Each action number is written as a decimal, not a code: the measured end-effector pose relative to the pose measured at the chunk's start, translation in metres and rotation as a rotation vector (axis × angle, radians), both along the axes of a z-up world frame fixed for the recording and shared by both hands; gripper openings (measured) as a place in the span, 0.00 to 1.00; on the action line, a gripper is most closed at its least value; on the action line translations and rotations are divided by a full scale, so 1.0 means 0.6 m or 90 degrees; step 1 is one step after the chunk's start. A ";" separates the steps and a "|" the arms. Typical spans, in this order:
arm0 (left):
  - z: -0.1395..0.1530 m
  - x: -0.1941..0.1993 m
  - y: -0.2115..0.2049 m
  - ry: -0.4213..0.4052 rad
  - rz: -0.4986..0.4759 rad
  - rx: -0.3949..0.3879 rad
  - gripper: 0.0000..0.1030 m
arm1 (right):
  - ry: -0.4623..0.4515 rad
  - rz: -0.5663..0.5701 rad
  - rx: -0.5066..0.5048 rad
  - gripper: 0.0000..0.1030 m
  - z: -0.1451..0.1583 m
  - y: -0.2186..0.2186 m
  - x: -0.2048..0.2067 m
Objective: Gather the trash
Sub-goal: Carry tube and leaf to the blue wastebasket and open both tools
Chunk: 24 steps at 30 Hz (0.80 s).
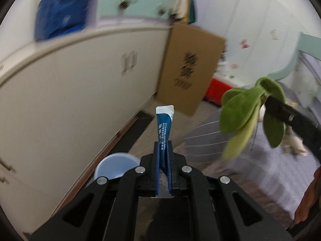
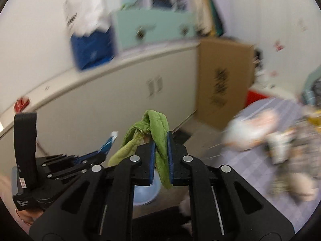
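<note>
My left gripper (image 1: 163, 146) is shut on a blue and white sachet wrapper (image 1: 164, 120) that sticks up between its pads. It also shows in the right wrist view (image 2: 96, 154) at the lower left with the wrapper (image 2: 108, 143). My right gripper (image 2: 160, 140) is shut on a green plush leaf bunch (image 2: 158, 128). In the left wrist view the right gripper (image 1: 269, 100) comes in from the right, holding the leaves (image 1: 246, 110) in the air. A pale blue bin (image 1: 116, 165) stands on the floor below the left gripper; its rim shows under the right gripper (image 2: 145, 194).
A long cream cabinet (image 1: 80, 92) runs along the left. A cardboard box (image 1: 190, 68) leans at its end, with a red box (image 1: 217, 89) behind. A bed with a checked cover (image 2: 260, 170) and scattered items lies to the right.
</note>
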State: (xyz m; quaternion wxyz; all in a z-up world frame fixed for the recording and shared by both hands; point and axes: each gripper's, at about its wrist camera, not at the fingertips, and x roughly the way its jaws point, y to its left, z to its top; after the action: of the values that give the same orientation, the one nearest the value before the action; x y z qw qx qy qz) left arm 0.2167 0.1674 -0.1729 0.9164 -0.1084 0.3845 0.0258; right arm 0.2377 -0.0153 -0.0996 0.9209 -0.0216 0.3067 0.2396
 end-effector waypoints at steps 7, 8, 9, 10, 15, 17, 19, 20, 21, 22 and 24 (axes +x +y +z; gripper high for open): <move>-0.111 0.030 0.128 0.096 0.100 0.006 0.06 | 0.148 0.069 -0.035 0.11 -0.173 0.162 0.094; -0.130 0.036 0.148 0.111 0.112 0.004 0.06 | 0.168 0.074 -0.049 0.11 -0.200 0.184 0.109; -0.143 0.042 0.161 0.123 0.120 0.000 0.06 | 0.179 0.078 -0.053 0.11 -0.219 0.197 0.114; -0.157 0.046 0.172 0.138 0.127 -0.002 0.06 | 0.193 0.084 -0.056 0.12 -0.244 0.216 0.125; -0.224 0.060 0.212 0.190 0.151 -0.018 0.06 | 0.211 0.088 -0.090 0.60 -0.307 0.265 0.148; -0.239 0.064 0.220 0.201 0.154 -0.022 0.06 | 0.207 0.091 -0.093 0.60 -0.315 0.268 0.141; -0.255 0.066 0.227 0.212 0.155 -0.024 0.06 | 0.197 0.090 -0.105 0.61 -0.321 0.272 0.132; -0.262 0.066 0.228 0.217 0.157 -0.028 0.06 | 0.189 0.089 -0.115 0.62 -0.322 0.274 0.130; -0.268 0.069 0.230 0.222 0.157 -0.031 0.06 | 0.186 0.088 -0.118 0.64 -0.320 0.272 0.131; -0.275 0.069 0.232 0.225 0.156 -0.032 0.06 | 0.181 0.085 -0.122 0.65 -0.320 0.272 0.128; -0.282 0.082 0.228 0.231 0.153 -0.033 0.06 | 0.172 0.079 -0.123 0.65 -0.317 0.272 0.122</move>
State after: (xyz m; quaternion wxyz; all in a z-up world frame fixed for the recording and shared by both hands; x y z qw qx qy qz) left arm 0.2662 0.3040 -0.3424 0.8194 -0.1703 0.5281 0.1440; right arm 0.3110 0.1479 -0.2897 0.8482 -0.0968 0.4475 0.2664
